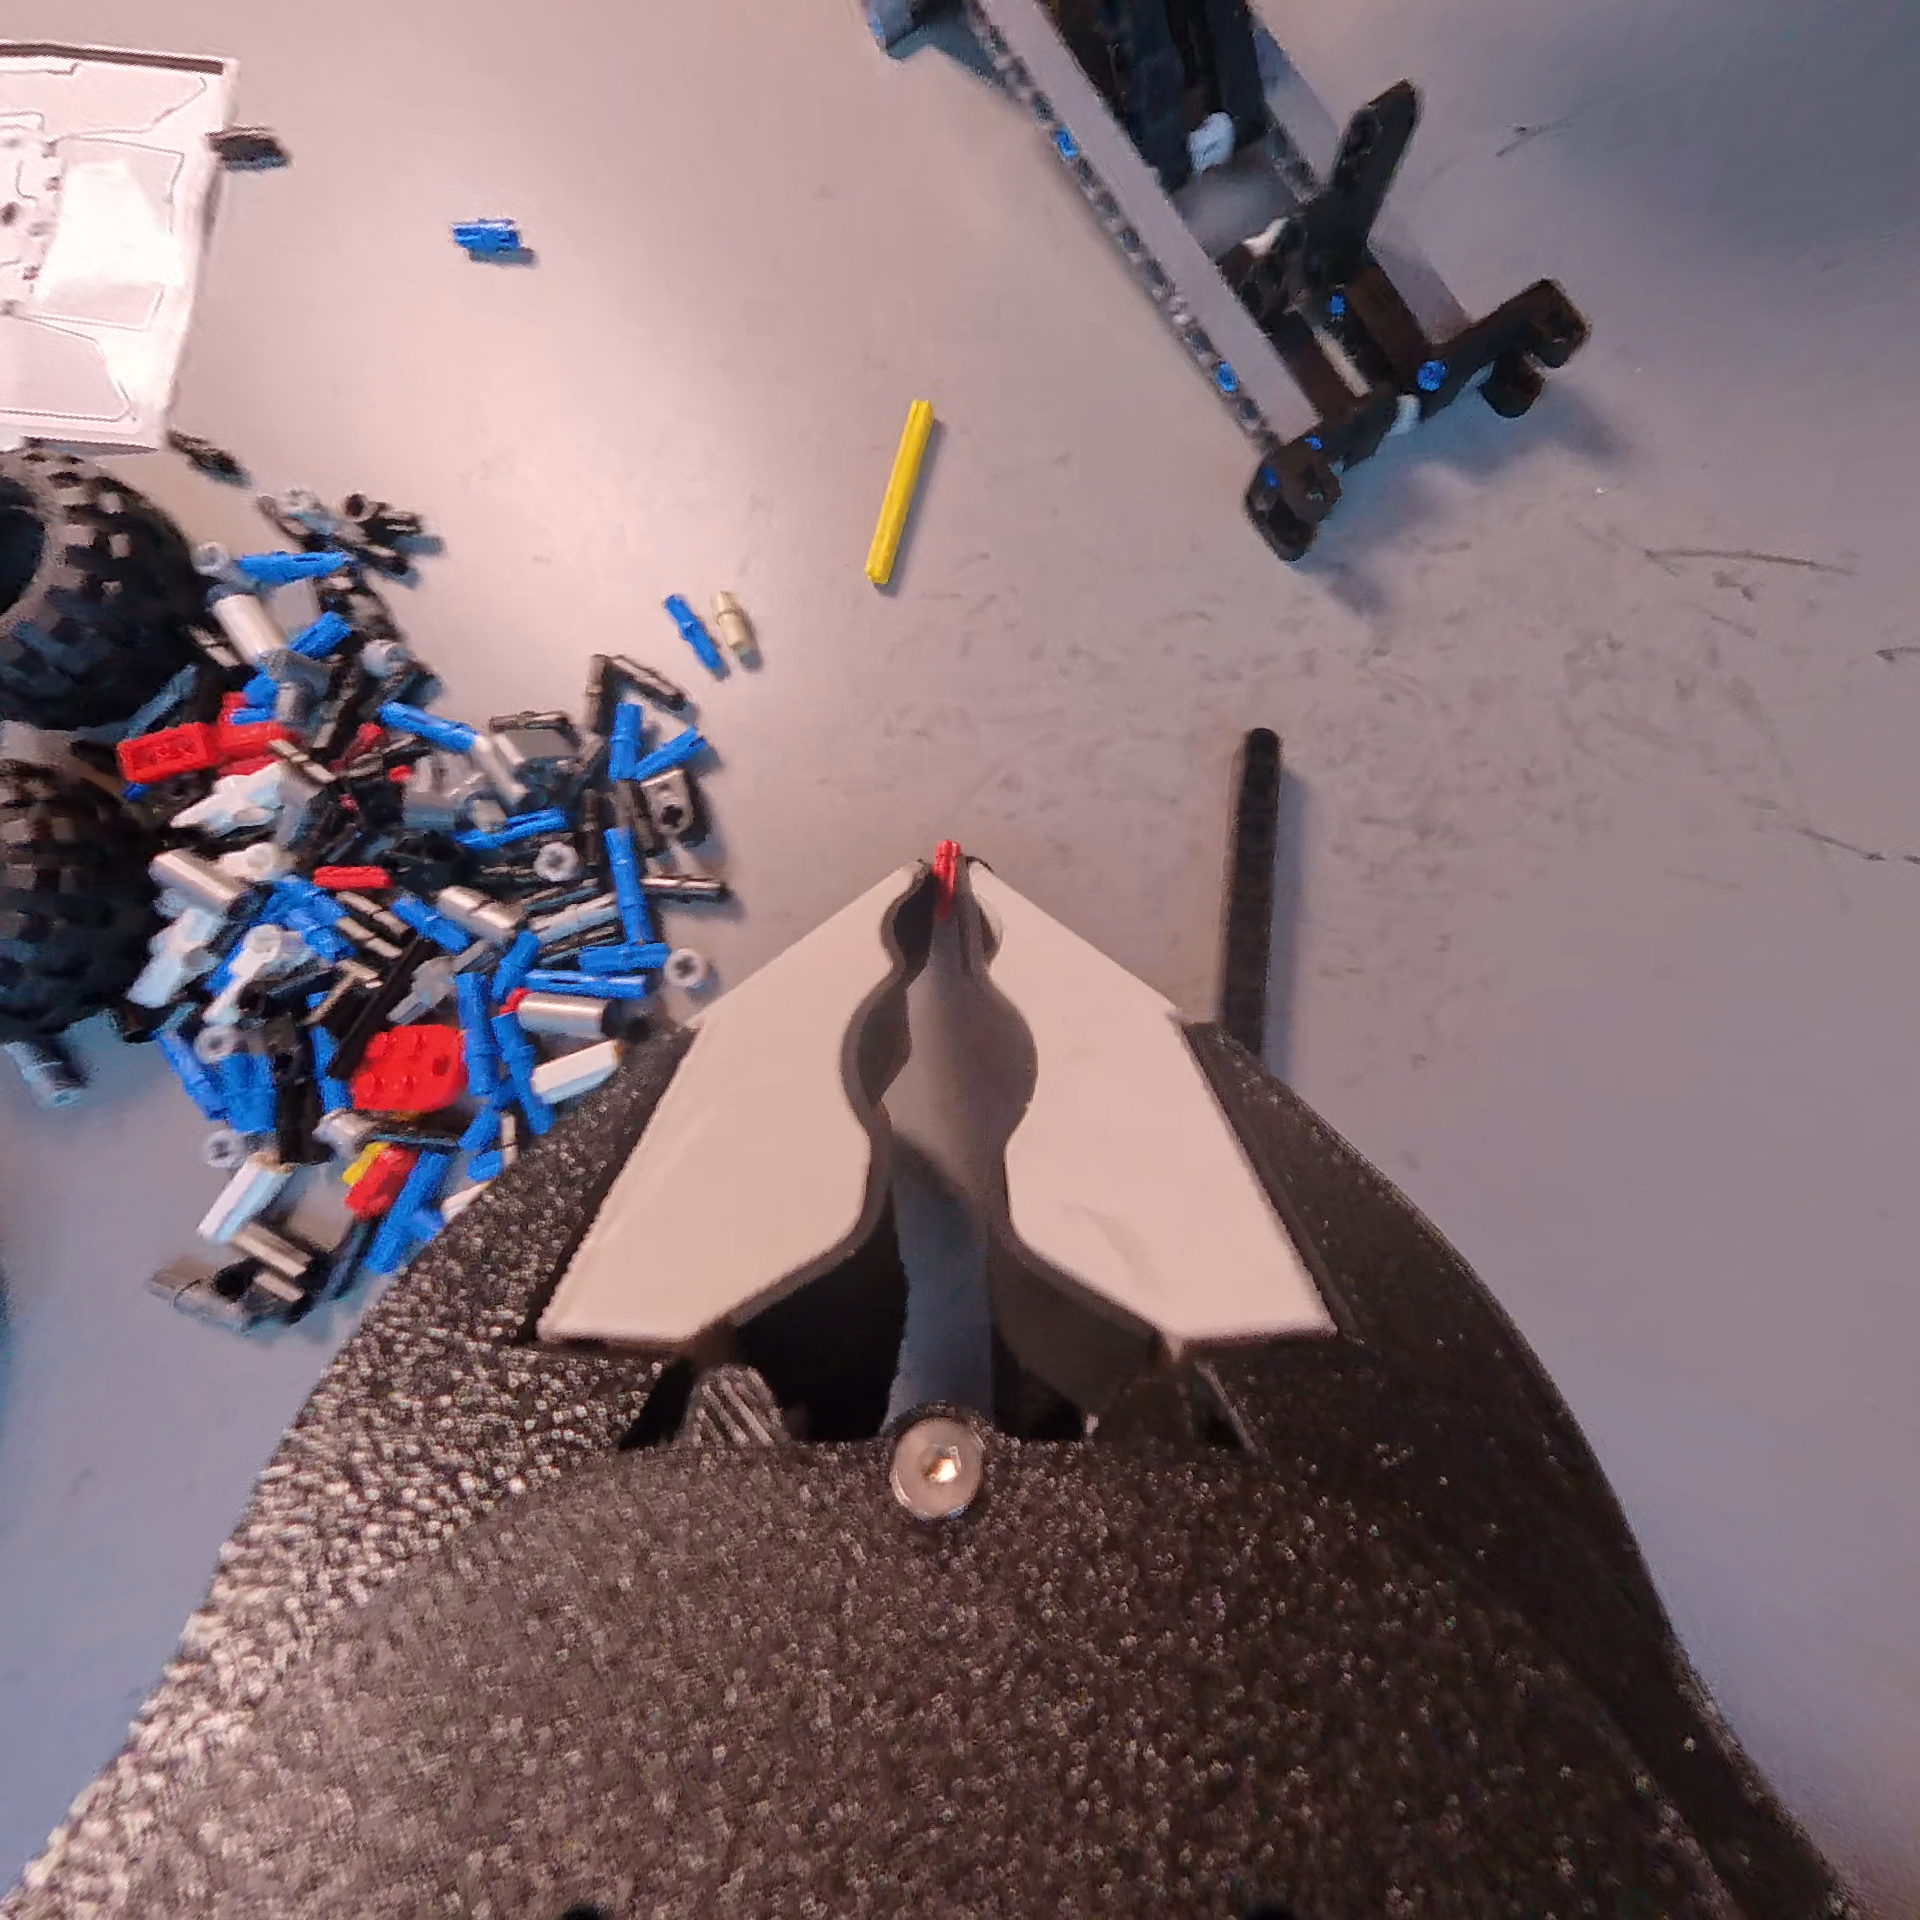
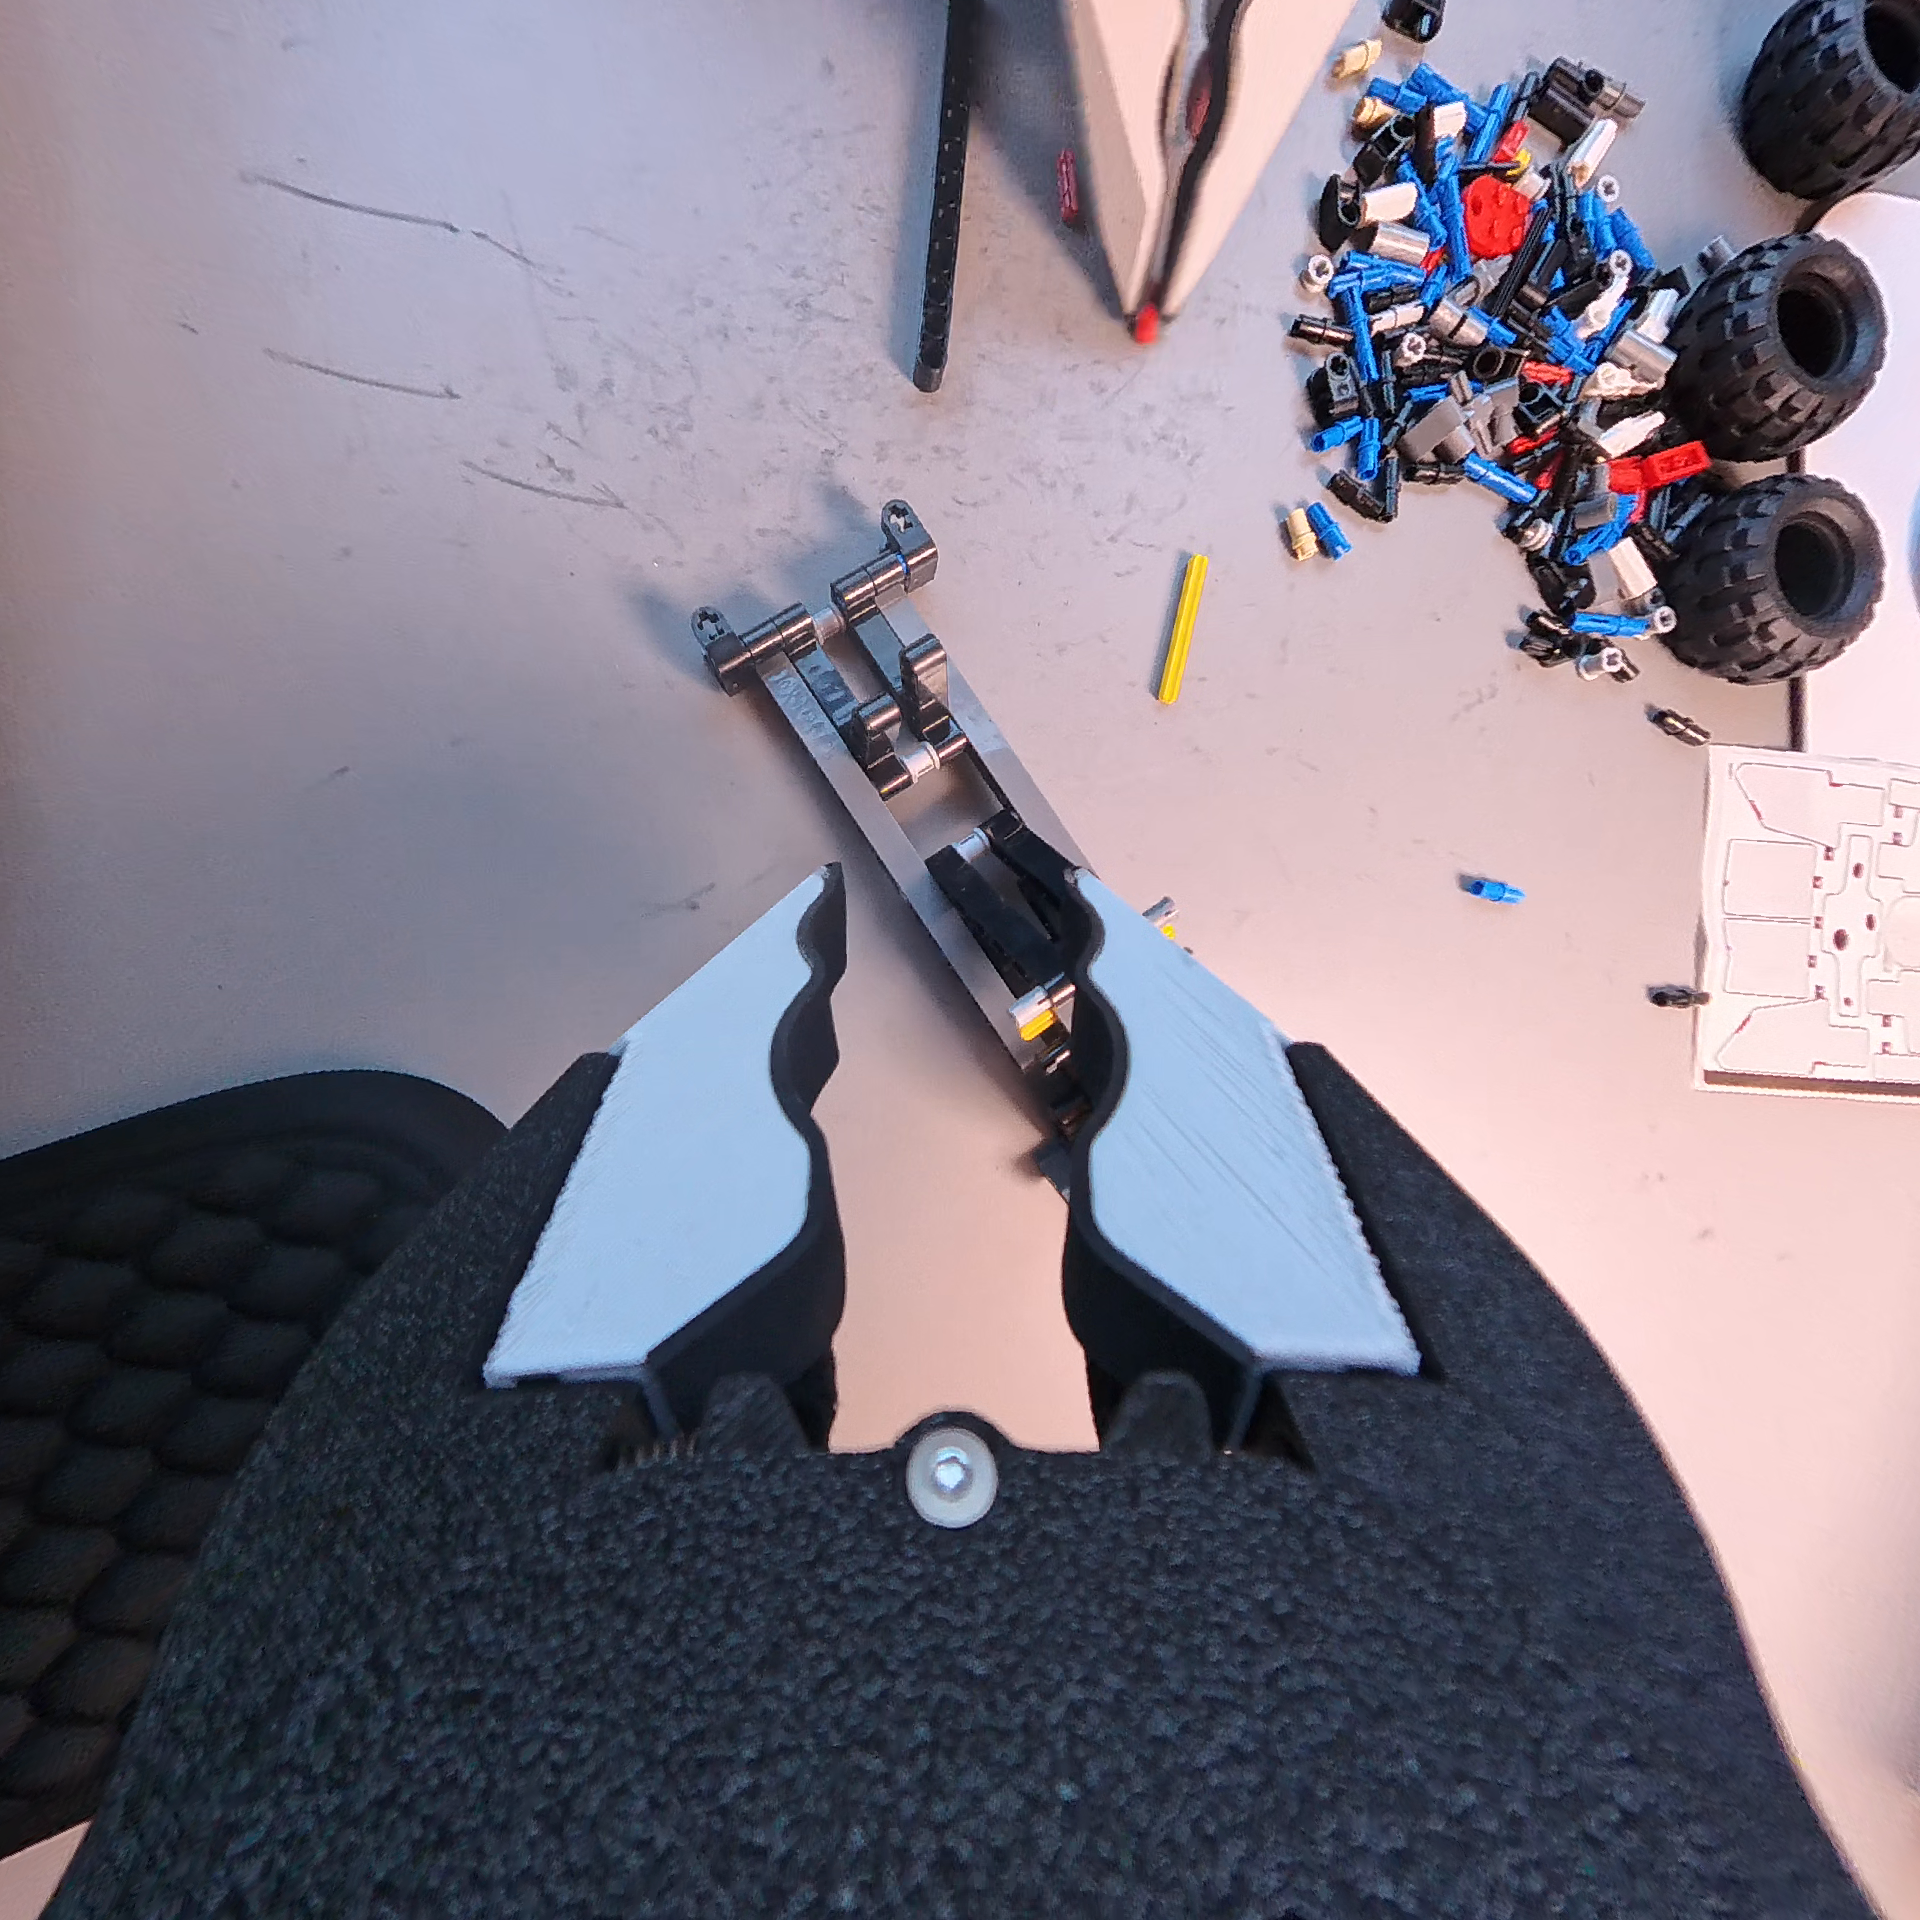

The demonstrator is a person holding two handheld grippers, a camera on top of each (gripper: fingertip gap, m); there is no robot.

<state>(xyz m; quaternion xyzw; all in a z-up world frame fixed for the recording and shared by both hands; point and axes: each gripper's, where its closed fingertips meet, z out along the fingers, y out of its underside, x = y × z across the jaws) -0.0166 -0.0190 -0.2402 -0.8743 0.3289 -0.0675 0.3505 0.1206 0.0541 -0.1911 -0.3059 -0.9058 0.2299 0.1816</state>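
My left gripper (image 1: 948, 871) is shut on a small red pin (image 1: 943, 883), which sticks out at the fingertips a little above the table. It also shows at the top of the right wrist view (image 2: 1148, 307), pin end down. My right gripper (image 2: 956, 888) is open and empty. A grey and black beam frame (image 2: 883, 707) lies on the table and runs between its fingers, its near end passing under the right finger (image 2: 1174, 1091). In the left wrist view the frame (image 1: 1299, 270) lies at the far right.
A pile of small blue, black, grey and red parts (image 1: 416, 935) (image 2: 1486, 312) lies beside black tyres (image 1: 62, 623) (image 2: 1777, 343). A yellow axle (image 1: 901, 490) (image 2: 1182, 629), a long black beam (image 1: 1252, 883) (image 2: 940, 208) and a white sticker sheet (image 2: 1818, 914) lie loose. A black cushion (image 2: 156, 1299) is at the lower left. The gap from one gripper's tips to the other's is roughly 15 centimeters. From the left gripper's tips to the yellow axle (image 1: 901, 490) is close to 8 centimeters. Look for it in the right wrist view (image 2: 1184, 627) too.
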